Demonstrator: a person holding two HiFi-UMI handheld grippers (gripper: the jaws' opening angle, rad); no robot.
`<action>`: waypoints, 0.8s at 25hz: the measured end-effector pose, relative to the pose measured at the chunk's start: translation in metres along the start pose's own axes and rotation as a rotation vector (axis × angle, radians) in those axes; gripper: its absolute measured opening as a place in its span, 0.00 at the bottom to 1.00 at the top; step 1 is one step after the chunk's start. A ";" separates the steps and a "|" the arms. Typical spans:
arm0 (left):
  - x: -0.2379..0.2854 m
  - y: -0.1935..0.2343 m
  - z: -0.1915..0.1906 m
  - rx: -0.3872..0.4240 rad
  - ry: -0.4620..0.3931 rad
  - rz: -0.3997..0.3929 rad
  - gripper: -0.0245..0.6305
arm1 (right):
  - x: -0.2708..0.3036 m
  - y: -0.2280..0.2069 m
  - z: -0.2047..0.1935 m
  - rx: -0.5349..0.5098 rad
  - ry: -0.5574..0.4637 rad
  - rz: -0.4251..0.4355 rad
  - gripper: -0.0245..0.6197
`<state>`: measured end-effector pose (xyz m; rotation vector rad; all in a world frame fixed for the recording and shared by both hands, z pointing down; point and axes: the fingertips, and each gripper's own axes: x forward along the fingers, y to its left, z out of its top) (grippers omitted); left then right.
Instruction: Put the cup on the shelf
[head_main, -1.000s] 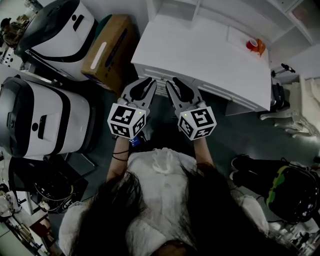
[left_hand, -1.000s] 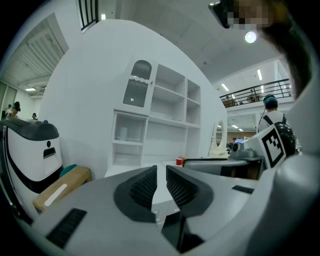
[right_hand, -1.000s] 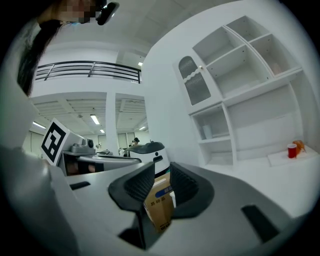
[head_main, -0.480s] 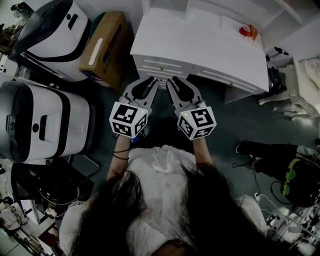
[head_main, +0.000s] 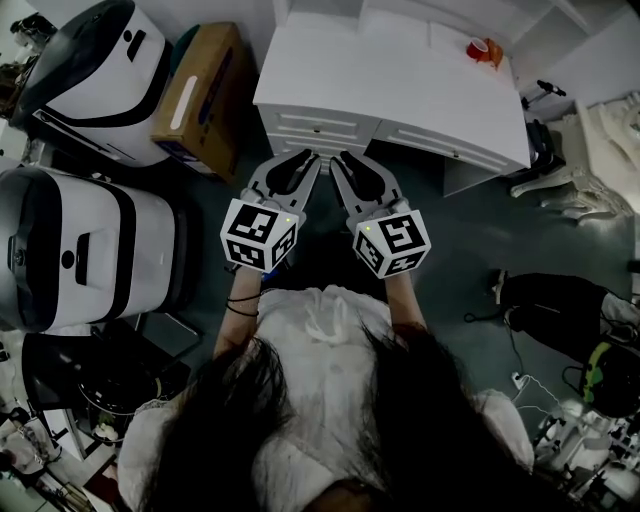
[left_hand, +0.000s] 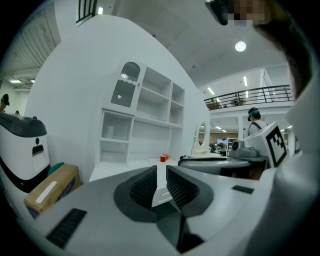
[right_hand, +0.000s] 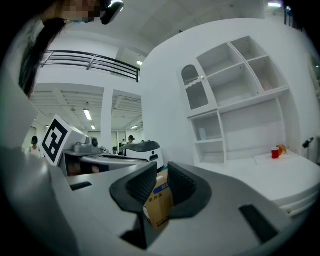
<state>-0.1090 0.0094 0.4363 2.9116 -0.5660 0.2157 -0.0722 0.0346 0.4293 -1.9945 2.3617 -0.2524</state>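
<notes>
- Hovering side by side at the desk's (head_main: 380, 85) near edge, left gripper (head_main: 300, 163) and right gripper (head_main: 343, 163) are empty, with jaws together; the right's have just closed.
- Cup (head_main: 480, 48) stands on the desk's far corner at one o'clock, nearer the right gripper.
- Only bare desktop lies between.
- Shelf (right_hand: 240, 100) rises behind at twelve; box (head_main: 195, 100) sits at ten.
</notes>
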 end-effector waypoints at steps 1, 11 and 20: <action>0.000 -0.001 0.000 0.000 -0.001 -0.003 0.14 | -0.001 0.001 0.000 0.000 0.000 -0.002 0.16; 0.006 -0.012 0.002 0.001 -0.006 -0.031 0.14 | -0.010 -0.006 0.002 -0.007 -0.001 -0.031 0.16; 0.011 -0.006 0.007 0.012 -0.013 -0.029 0.14 | -0.005 -0.012 0.005 -0.016 -0.009 -0.038 0.16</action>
